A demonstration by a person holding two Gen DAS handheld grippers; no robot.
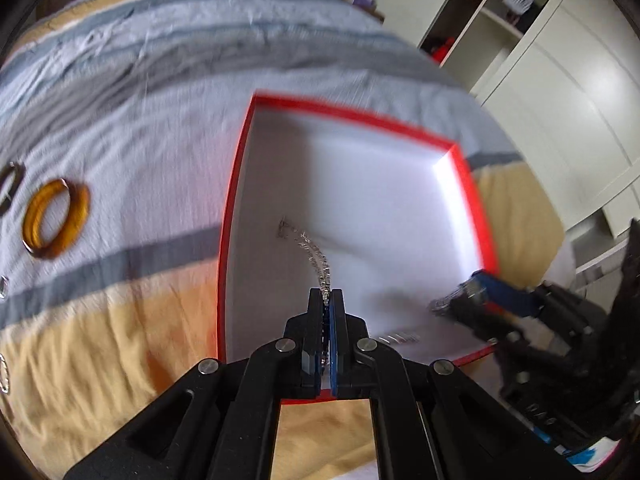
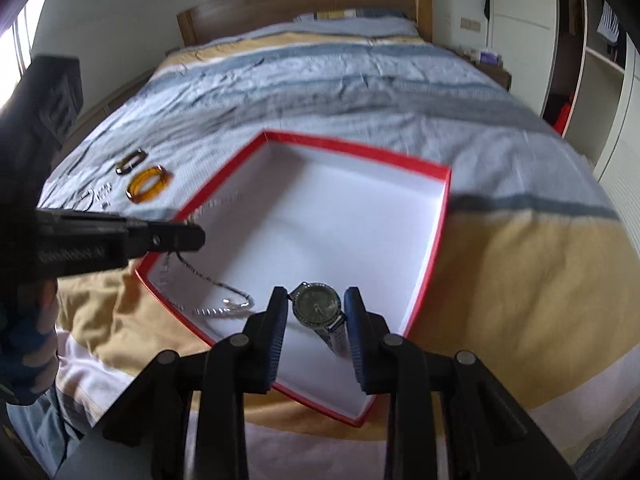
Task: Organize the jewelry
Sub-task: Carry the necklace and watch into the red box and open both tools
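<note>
Left gripper (image 1: 329, 300) jaws clamp chain (image 1: 316, 258) | right gripper (image 2: 316, 304) angled down, gripping watch (image 2: 318, 306) | box (image 2: 428, 248)

Red-rimmed box (image 2: 362, 152) with white inside. Silver chain (image 1: 316, 258), dark-faced watch (image 2: 317, 306) on a silvery band. Amber bangles (image 1: 56, 220), translucent, at frame left. Striped bedcover (image 2: 320, 76): pale blue, grey, mustard yellow, white. Black tools with blue pads (image 2: 354, 320).

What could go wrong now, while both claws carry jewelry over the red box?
1. The silver chain hangs long from the shut left claw; its tail could catch on the red box rim.
2. The right claw holds the watch only by its case edges, so it may slip or twist out.
</note>
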